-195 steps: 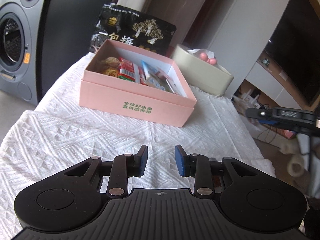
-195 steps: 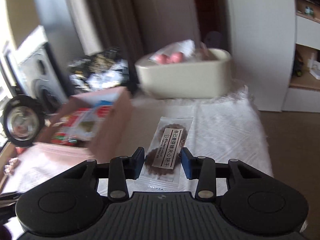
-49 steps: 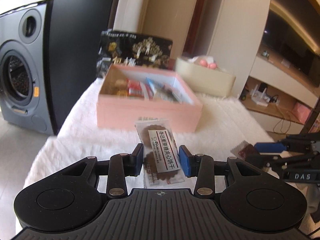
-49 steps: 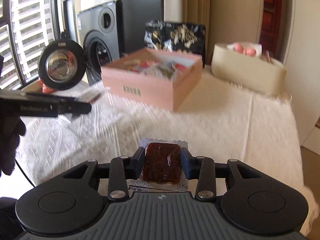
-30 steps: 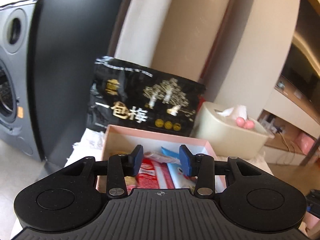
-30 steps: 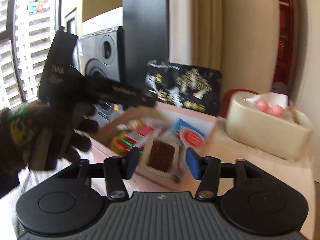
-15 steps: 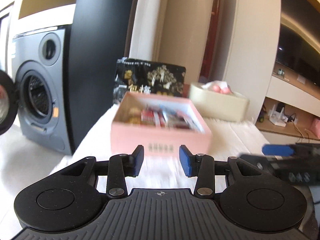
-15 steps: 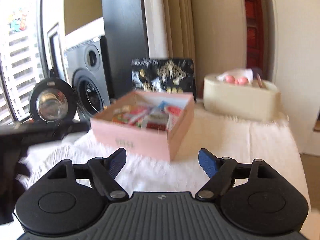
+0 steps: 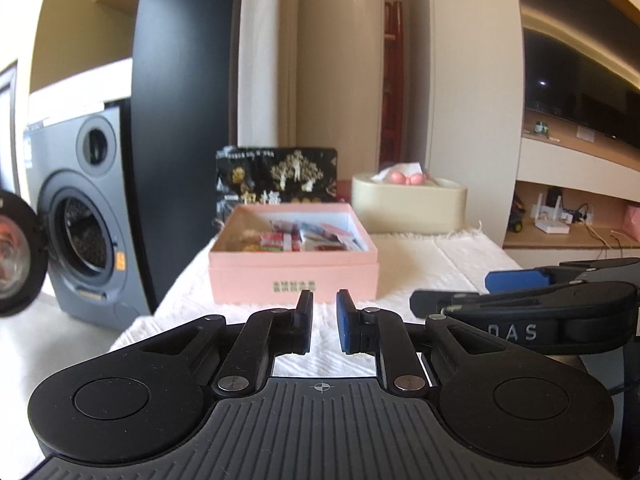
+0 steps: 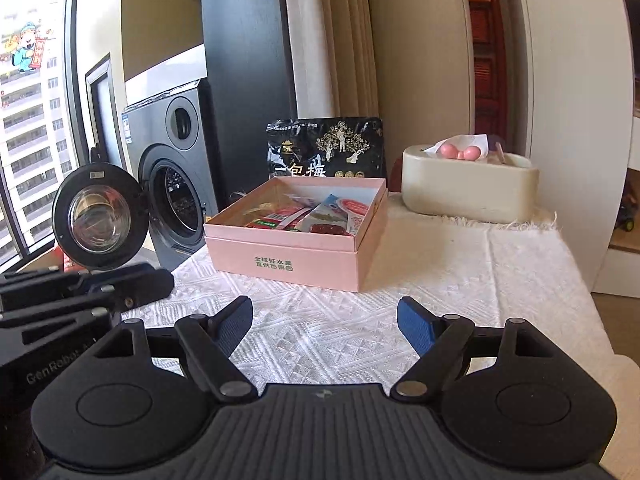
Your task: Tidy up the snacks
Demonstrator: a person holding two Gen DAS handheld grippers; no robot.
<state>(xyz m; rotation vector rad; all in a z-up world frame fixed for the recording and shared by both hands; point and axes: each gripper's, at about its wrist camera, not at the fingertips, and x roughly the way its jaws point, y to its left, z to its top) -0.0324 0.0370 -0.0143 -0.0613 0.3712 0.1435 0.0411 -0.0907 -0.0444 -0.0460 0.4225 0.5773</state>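
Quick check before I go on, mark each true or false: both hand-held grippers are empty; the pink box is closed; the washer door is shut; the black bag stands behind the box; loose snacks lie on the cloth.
1. Both empty: true. Left hand-held gripper is shut on nothing, right hand-held gripper is open.
2. Pink box closed: false, it is open with snacks inside.
3. Washer door shut: false, it hangs open.
4. Black bag behind the box: true.
5. Loose snacks on the cloth: false, none in view.

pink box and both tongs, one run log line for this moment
left tongs: shut, empty | right tongs: open, empty | pink box: open, snacks inside | white cloth: no loose snacks in view
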